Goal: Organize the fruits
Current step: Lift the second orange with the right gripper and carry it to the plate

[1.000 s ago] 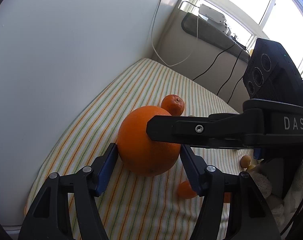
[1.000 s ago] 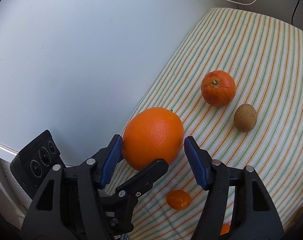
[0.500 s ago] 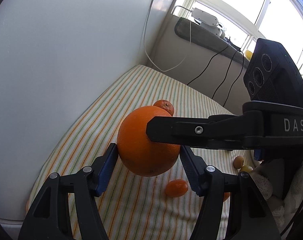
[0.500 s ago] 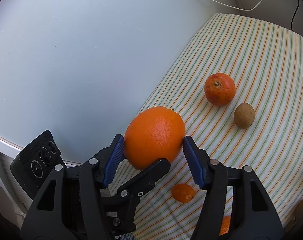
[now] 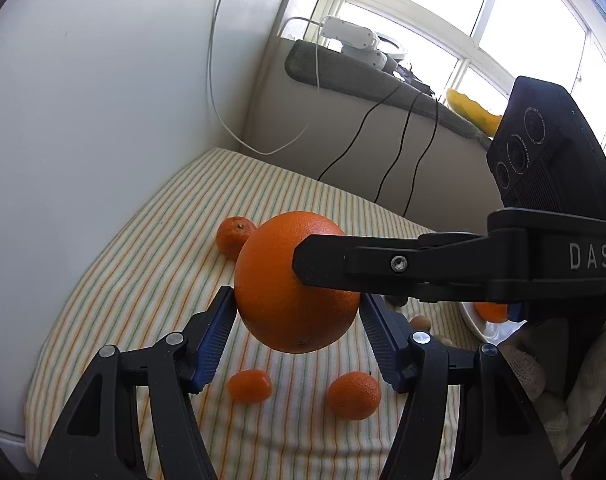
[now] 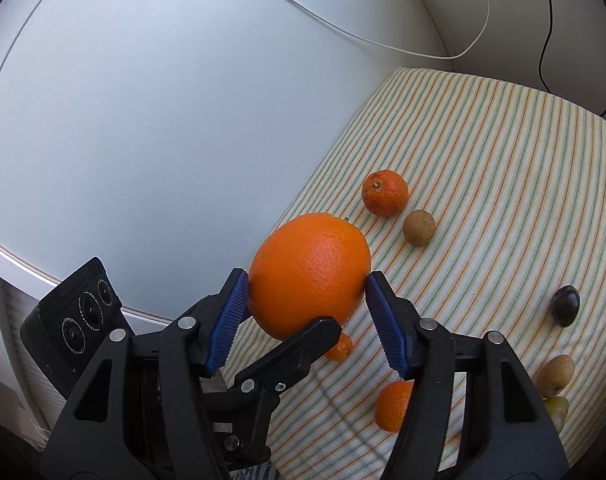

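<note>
A striped cloth (image 5: 151, 280) spreads beneath a large orange (image 5: 297, 282), held aloft with both the left gripper (image 5: 297, 332) and right gripper (image 6: 307, 312) clamped on it. Below lie a tangerine (image 6: 385, 193), a kiwi (image 6: 419, 228) and a kumquat (image 5: 249, 386).

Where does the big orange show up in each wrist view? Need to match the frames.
Left wrist: big orange at centre, above the striped cloth, between the left gripper's fingers, a right gripper finger across it.
Right wrist: big orange at centre, between the right gripper's fingers.
Shared landmark: small tangerine beyond it.
</note>
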